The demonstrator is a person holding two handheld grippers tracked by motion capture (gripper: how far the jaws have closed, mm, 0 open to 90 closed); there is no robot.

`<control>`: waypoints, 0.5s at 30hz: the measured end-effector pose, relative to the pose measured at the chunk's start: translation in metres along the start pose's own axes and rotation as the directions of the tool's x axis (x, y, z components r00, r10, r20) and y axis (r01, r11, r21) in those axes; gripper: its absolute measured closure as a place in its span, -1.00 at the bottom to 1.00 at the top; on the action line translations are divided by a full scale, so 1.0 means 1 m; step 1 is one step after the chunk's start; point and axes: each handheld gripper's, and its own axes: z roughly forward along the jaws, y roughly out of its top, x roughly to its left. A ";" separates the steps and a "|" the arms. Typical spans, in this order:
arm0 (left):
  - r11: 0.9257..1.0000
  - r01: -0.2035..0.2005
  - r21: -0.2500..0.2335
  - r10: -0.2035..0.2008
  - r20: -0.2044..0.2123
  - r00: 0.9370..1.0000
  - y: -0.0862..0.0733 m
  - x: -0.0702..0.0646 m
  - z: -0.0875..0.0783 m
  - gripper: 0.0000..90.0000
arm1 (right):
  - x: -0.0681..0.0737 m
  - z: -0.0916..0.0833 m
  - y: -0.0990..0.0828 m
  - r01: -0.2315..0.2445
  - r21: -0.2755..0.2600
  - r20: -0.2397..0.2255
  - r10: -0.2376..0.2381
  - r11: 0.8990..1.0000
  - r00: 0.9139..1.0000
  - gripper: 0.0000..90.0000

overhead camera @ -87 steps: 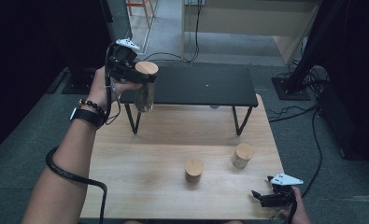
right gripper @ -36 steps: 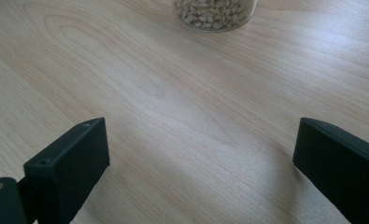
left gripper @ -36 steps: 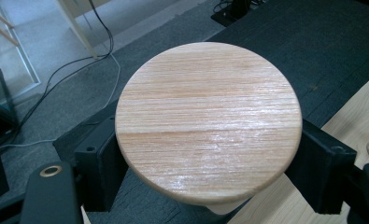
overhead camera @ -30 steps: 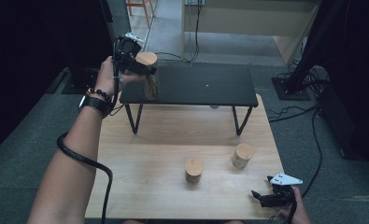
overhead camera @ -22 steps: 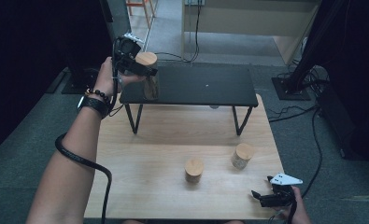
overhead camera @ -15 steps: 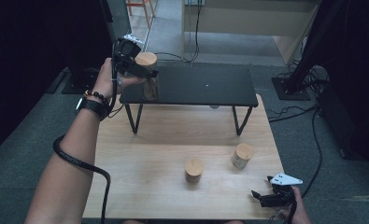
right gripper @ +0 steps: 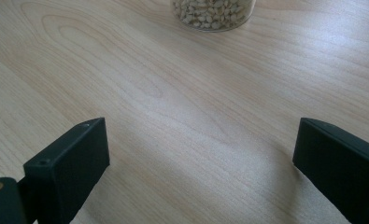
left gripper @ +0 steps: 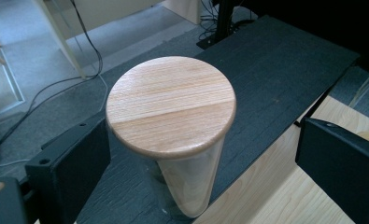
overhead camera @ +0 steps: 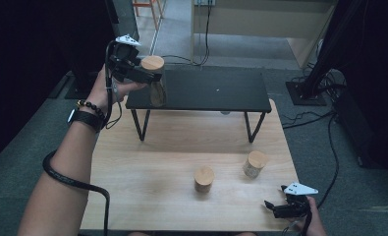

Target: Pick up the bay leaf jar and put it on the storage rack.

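A tall clear jar with a round wooden lid (overhead camera: 152, 64) (left gripper: 170, 105) stands upright on the left end of the black shelf (overhead camera: 216, 88) (left gripper: 285, 60). My left gripper (overhead camera: 147, 74) (left gripper: 203, 144) reaches in from the left. Its jaws have just been opening, and they now stand open on either side of the jar without pressing it. My right gripper (overhead camera: 279, 209) (right gripper: 201, 154) rests low at the table's front right corner, open and holding nothing. The bottom of a seed-filled jar (right gripper: 215, 14) lies ahead of it.
Two short jars with wooden lids (overhead camera: 204, 178) (overhead camera: 254, 163) stand on the wooden table (overhead camera: 172, 147) in front of the shelf. The shelf stands on thin black legs at the table's far side. Cables lie on the grey floor beyond.
The left hand carried the tall jar up onto the shelf's left end, then its jaws opened off it. The hand has drawn back a little leftward. The right gripper stayed still.
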 end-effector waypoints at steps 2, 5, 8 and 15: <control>1.000 -0.004 0.002 0.004 -0.006 1.000 0.000 -0.002 -0.002 -0.93 | 0.000 0.000 0.000 0.000 0.000 0.001 0.000 1.000 1.000 -0.92; 1.000 -0.005 0.008 0.005 -0.006 1.000 -0.003 -0.003 -0.003 -0.93 | 0.000 0.000 0.000 0.001 0.001 0.001 -0.001 1.000 1.000 -0.92; 1.000 -0.004 0.013 0.004 -0.011 1.000 -0.006 -0.004 -0.004 -0.93 | 0.000 0.000 0.000 0.001 0.000 0.001 -0.001 1.000 1.000 -0.92; 1.000 0.006 0.009 -0.006 -0.022 1.000 -0.014 -0.008 -0.010 -0.93 | 0.000 0.000 0.000 0.001 0.000 0.001 -0.001 1.000 1.000 -0.92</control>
